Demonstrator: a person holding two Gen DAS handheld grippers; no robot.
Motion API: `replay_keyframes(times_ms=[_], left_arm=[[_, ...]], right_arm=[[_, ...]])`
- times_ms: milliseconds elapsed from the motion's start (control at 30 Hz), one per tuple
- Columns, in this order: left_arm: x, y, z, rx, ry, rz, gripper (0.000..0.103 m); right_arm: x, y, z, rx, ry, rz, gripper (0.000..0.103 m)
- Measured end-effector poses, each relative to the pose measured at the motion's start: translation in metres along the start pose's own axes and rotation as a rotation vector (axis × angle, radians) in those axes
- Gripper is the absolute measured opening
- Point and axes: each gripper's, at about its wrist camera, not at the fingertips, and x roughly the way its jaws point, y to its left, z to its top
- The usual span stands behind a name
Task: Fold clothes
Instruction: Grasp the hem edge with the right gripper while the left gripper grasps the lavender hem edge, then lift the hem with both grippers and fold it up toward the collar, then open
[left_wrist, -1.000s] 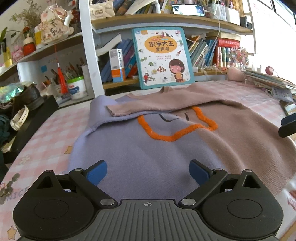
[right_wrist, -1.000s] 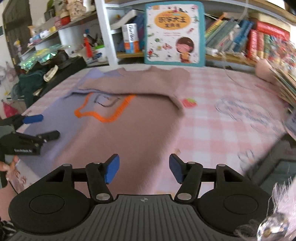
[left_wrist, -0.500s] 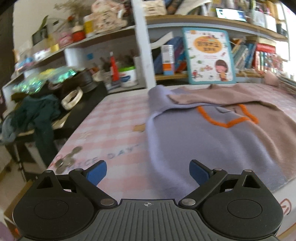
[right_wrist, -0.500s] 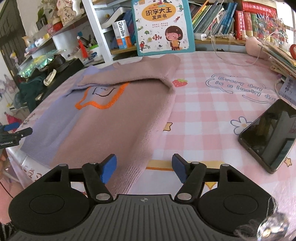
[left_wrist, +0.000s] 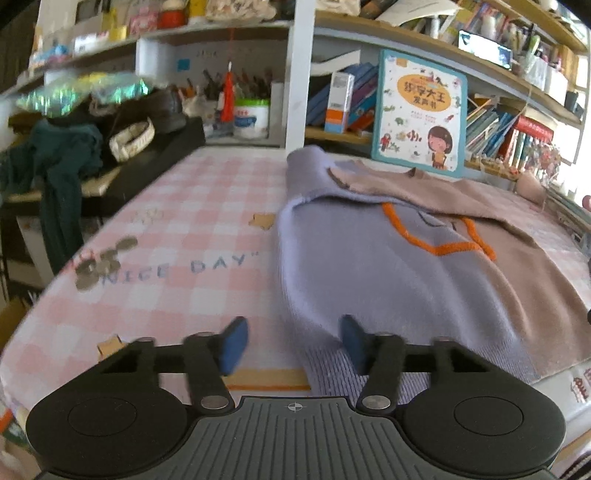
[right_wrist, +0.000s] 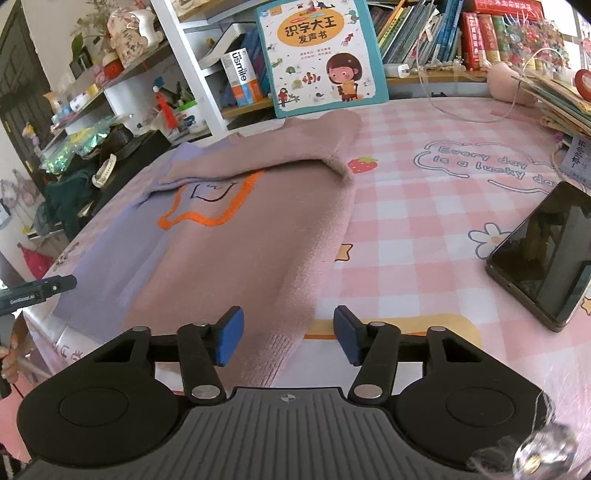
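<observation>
A lilac and dusty-pink sweater (left_wrist: 388, 258) with an orange outline on its chest lies flat on the pink checked tablecloth (left_wrist: 192, 236), its sleeves folded across the top. It also shows in the right wrist view (right_wrist: 236, 236). My left gripper (left_wrist: 291, 341) is open at the sweater's near left hem corner, which lies between its blue pads. My right gripper (right_wrist: 286, 338) is open at the near right hem corner. The left gripper's tip (right_wrist: 40, 290) shows at the left edge of the right wrist view.
A black phone (right_wrist: 546, 254) lies on the tablecloth to the right of the sweater. A picture book (right_wrist: 317, 55) leans on the bookshelf behind it. Coins (left_wrist: 99, 262) lie at the table's left. Dark clothes and clutter (left_wrist: 59, 162) sit on a stand off the left edge.
Both grippers have pulled back from over the sweater to its near hem, the left to the left corner and the right to the right corner. The sweater has not moved.
</observation>
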Motion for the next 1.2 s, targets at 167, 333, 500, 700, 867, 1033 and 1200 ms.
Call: replay_keyframes(times_ms=[167,333,500,700,867,1033,1200], left_arm=[[0.001,-0.007,-0.002,0.011,-0.009,-0.023,0.025],[-0.005,-0.012,0.008,-0.007,-0.052,-0.106,0.006],[-0.007,-0.020,0.020,0.016,-0.048,-0.148,0.007],[0.004,-0.005,0.013,-0.034,0.041,-0.156,0.021],[0.008,0.012,0.010,-0.147,0.071,-0.226,0.052],[0.012,0.012,0.008,-0.170,0.058,-0.232,0.017],[-0.003,0.010,0.016,-0.174,-0.017,-0.255,0.007]], right_arm=[[0.004,0.004,0.000,-0.024,0.019,0.002,0.024],[0.002,0.007,0.005,-0.032,-0.024,0.046,0.014],[-0.003,0.003,0.016,0.035,-0.059,0.130,0.014],[0.009,-0.012,0.009,0.136,0.031,0.144,0.025],[0.010,-0.020,0.005,0.203,0.039,0.202,0.036],[0.019,-0.023,0.008,0.237,0.057,0.255,0.026],[0.008,-0.022,0.016,0.212,-0.027,0.263,0.012]])
